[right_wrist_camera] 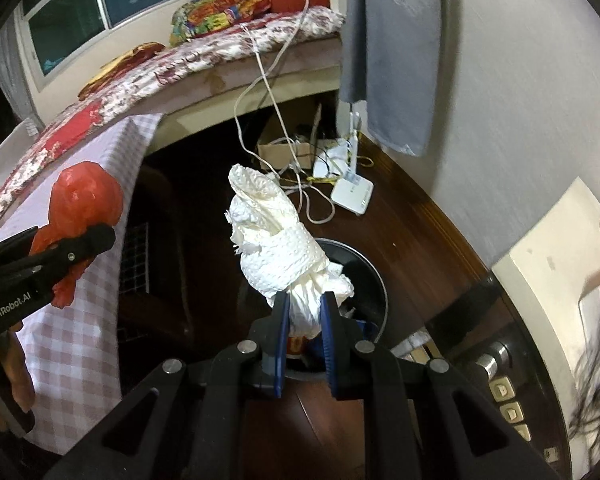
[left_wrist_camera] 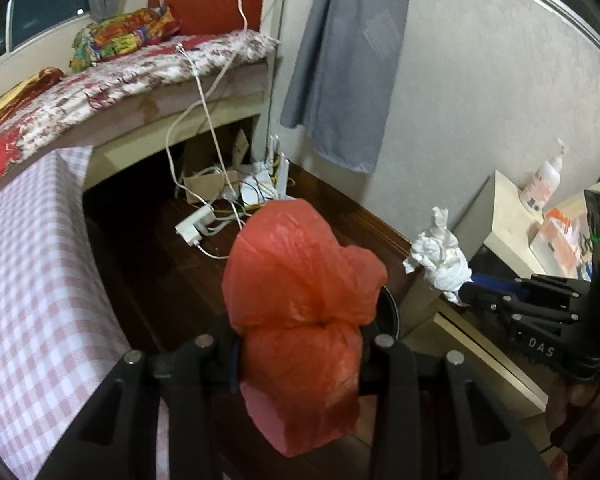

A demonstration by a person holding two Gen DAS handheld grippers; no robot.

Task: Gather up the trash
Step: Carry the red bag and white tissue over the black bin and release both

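Observation:
My left gripper [left_wrist_camera: 300,346] is shut on a crumpled red plastic bag [left_wrist_camera: 300,280], which bulges up between the black fingers and hides their tips. My right gripper [right_wrist_camera: 305,314] is shut on a wad of white paper towel [right_wrist_camera: 276,240], with the blue pads pinching its lower end. Directly beneath that wad on the dark wood floor stands a round black bin [right_wrist_camera: 370,280] with some rubbish inside. In the left wrist view the bin's rim [left_wrist_camera: 392,308] peeks out behind the bag, and the right gripper [left_wrist_camera: 470,288] holds the paper towel [left_wrist_camera: 440,256] at the right. In the right wrist view the left gripper [right_wrist_camera: 76,248] with the red bag [right_wrist_camera: 84,200] is at the left.
A table with a pink checked cloth [left_wrist_camera: 32,280] stands at the left, and a bed with a floral cover [left_wrist_camera: 140,68] lies behind. White cables, a power strip [left_wrist_camera: 194,226] and a router [right_wrist_camera: 352,194] lie on the floor. A grey cloth [left_wrist_camera: 348,60] hangs on the wall. A cream cabinet [left_wrist_camera: 500,224] stands at the right.

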